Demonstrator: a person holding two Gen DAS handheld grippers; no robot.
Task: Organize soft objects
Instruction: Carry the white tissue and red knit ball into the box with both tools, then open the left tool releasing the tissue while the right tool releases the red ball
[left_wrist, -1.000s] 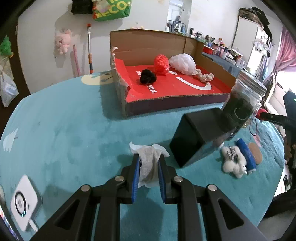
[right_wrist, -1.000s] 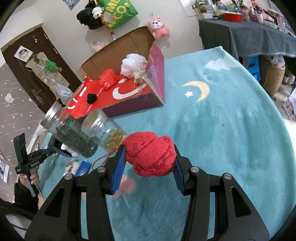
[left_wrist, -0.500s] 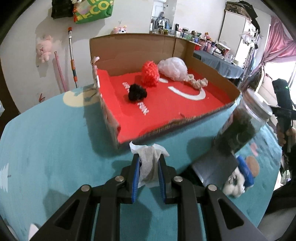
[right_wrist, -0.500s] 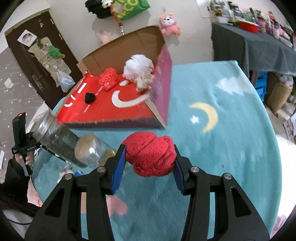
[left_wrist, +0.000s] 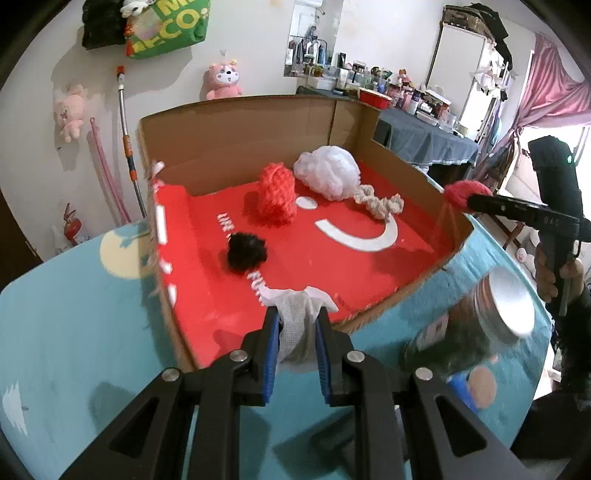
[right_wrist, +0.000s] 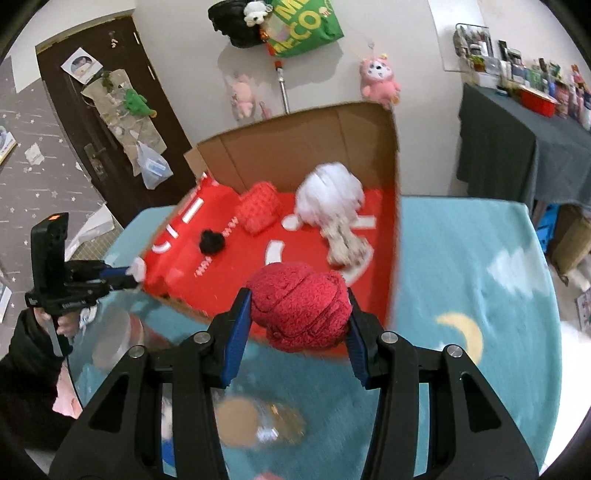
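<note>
Pinching a white cloth (left_wrist: 297, 321), L gripper (left_wrist: 295, 332) has fingers narrow; box (left_wrist: 413, 291) rim sits just ahead, below tips. Risk: limp cloth snags on rim & drapes outside. R view: R gripper (right_wrist: 299, 314) fingers wide around red ball (right_wrist: 299, 306), box floor just beyond tips; early let-go = ball rolls off near wall.

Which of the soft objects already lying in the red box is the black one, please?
The small black pom-pom, lying alone nearest the box's front-left; the red knitted piece, white mesh puff and beige rope lie farther back.
</note>
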